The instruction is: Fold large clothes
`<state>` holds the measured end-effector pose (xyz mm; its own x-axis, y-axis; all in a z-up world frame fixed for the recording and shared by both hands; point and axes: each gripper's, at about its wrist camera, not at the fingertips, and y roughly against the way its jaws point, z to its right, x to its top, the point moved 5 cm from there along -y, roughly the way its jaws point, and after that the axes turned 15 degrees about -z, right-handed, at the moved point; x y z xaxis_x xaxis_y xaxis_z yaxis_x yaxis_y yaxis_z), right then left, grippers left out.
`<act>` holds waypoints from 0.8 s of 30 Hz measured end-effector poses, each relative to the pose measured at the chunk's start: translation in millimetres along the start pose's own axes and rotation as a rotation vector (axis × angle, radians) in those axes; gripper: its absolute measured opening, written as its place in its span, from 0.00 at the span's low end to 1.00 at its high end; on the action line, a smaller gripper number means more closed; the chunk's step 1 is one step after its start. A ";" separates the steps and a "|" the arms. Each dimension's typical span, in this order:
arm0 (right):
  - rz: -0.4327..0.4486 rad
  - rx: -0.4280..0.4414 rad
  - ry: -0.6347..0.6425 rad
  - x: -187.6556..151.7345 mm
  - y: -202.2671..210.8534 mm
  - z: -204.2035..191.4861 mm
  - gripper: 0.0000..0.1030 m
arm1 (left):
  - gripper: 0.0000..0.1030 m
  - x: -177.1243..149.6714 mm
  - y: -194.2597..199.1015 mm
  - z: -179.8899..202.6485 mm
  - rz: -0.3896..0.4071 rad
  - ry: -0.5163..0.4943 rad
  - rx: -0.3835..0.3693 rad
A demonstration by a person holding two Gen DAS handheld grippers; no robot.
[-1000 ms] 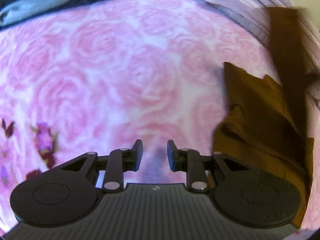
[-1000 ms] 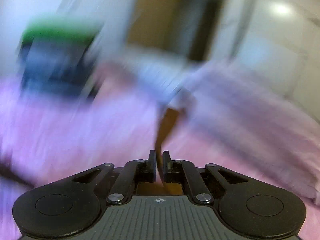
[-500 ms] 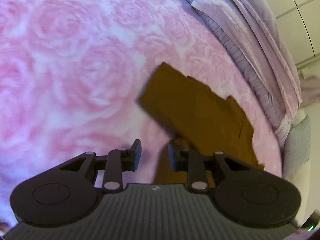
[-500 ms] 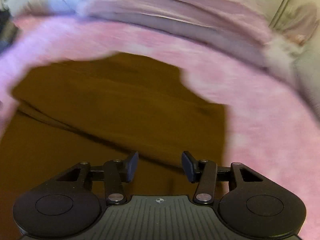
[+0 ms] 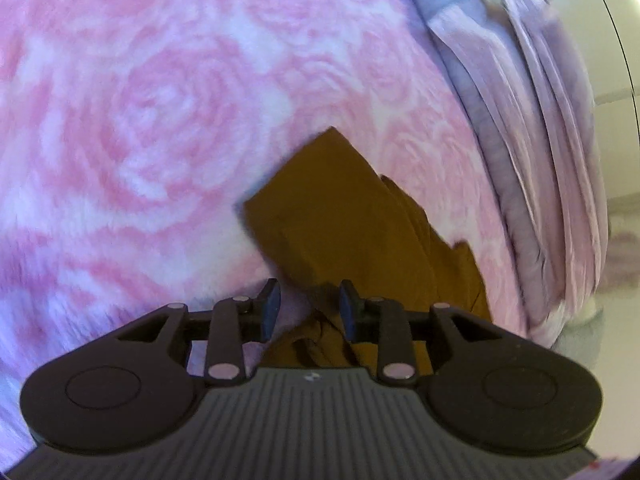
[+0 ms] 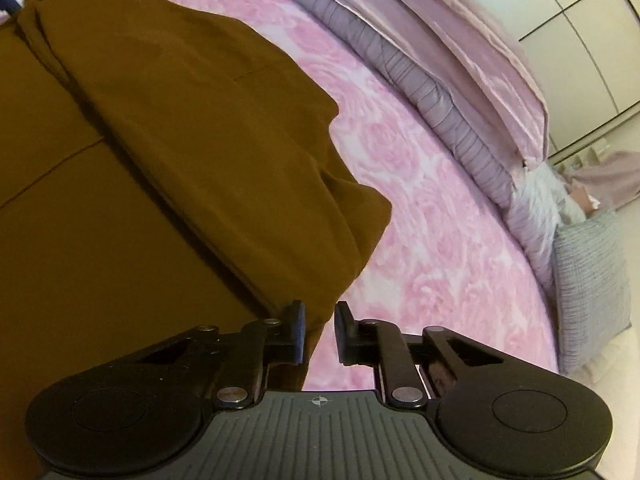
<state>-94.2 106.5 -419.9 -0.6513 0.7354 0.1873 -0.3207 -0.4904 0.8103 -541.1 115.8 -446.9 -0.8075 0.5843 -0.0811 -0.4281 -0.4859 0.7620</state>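
Note:
A brown garment [image 5: 352, 208] lies partly folded on the pink rose blanket [image 5: 160, 100]. My left gripper [image 5: 308, 304] hovers over its near bunched end. Its jaws stand apart, with cloth below the gap and neither pad pressing on it. In the right wrist view the garment [image 6: 160, 140] fills the left half, one layer doubled over another. My right gripper [image 6: 320, 328] is at its right edge with the jaws closing. The cloth's edge lies just inside the left pad, and pink blanket shows through the gap.
A folded lilac duvet [image 6: 460, 60] with a grey ruffled border runs along the far side of the bed [image 6: 440, 220]. A grey pillow [image 6: 592, 280] lies at the right end. Pale wardrobe doors [image 6: 580, 40] stand behind. The duvet [image 5: 540, 120] also borders the left wrist view.
My right gripper, shut on brown cloth a second ago, let go and opened wide over the garment. It now sits low at the cloth's right edge with a narrower gap. My left gripper closed in on the garment.

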 end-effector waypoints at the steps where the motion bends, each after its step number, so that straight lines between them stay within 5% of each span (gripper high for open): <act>1: 0.010 0.009 -0.001 3.3 -0.2 1.9 0.11 | 0.25 0.1 0.6 -1.4 0.012 0.016 -0.006; 2: 0.021 0.026 0.001 0.3 1.0 2.9 0.03 | 0.22 0.3 0.9 -1.6 0.024 0.022 -0.005; 4: 0.031 0.035 0.002 0.8 -0.5 7.5 0.00 | 0.00 0.5 0.4 2.8 0.045 -0.004 0.016; 11: 0.007 0.026 -0.090 -15.4 -9.7 45.7 0.00 | 0.00 -22.4 12.4 42.4 0.111 -0.265 0.126; 15: -0.025 0.099 -0.187 -27.7 -11.0 55.8 0.01 | 0.00 -27.6 3.4 34.0 0.097 -0.266 0.179; 16: -0.012 0.092 -0.159 -27.1 -4.9 50.4 0.07 | 0.00 -25.9 2.9 31.0 0.099 -0.252 0.172; 18: 0.038 0.076 -0.063 -24.3 9.6 32.9 0.46 | 0.00 -23.0 2.6 29.5 0.108 -0.246 0.176; 20: 0.099 0.097 0.037 -22.3 21.6 12.8 0.47 | 0.00 -23.1 1.8 28.8 0.103 -0.246 0.178; 22: 0.118 0.065 0.105 -21.4 22.8 -2.4 0.43 | 0.00 -22.4 1.6 29.8 0.099 -0.254 0.186; 24: 0.101 0.038 0.146 -19.2 15.5 -8.5 0.07 | 0.00 -22.7 2.3 30.2 0.096 -0.262 0.193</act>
<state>-92.5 80.8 -415.6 -0.7729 0.6060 0.1882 -0.2244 -0.5385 0.8122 -511.5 121.0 -424.0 -0.6977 0.7014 0.1460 -0.2503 -0.4295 0.8677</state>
